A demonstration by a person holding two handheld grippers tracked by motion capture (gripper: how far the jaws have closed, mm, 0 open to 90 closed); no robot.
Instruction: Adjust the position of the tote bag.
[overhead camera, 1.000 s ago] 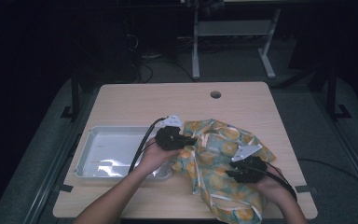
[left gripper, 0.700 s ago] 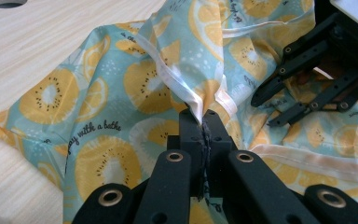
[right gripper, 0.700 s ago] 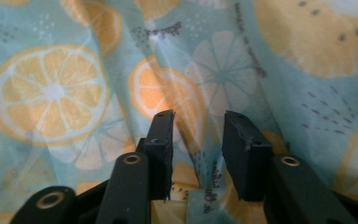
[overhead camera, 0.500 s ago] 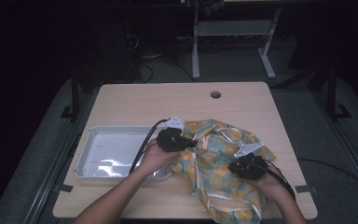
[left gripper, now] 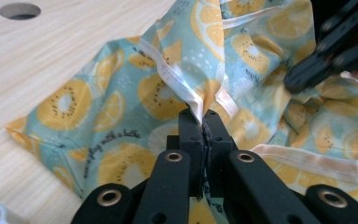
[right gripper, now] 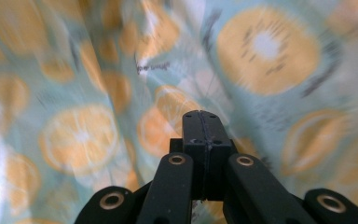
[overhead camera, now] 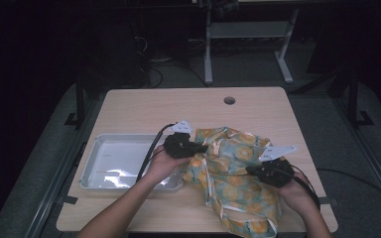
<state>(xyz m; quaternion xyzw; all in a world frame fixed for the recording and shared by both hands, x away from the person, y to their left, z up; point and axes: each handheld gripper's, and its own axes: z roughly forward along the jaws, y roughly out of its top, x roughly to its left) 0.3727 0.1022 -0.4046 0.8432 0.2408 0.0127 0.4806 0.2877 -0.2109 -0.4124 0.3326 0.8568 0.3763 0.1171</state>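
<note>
Two grippers working one fruit-print cloth, which is lying crumpled on the table's right half beside a white tray. Left gripper is pinching its white hem; right gripper jaws are pressed together, cloth between them unclear. Dark room surrounding.

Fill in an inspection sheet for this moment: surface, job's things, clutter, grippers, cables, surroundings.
Surface: wooden table with a round hole near its far edge.
Job's things: fruit-print cloth lies crumpled, hanging over the near edge; a pale tray sits to its left.
Clutter: nothing seen.
Grippers: left gripper shut on the cloth's pale hem; right gripper has its jaws together against the cloth, grasp unclear.
Cables: black cable trails from the left gripper across the tray.
Surroundings: dark room, metal frame beyond the table.
</note>
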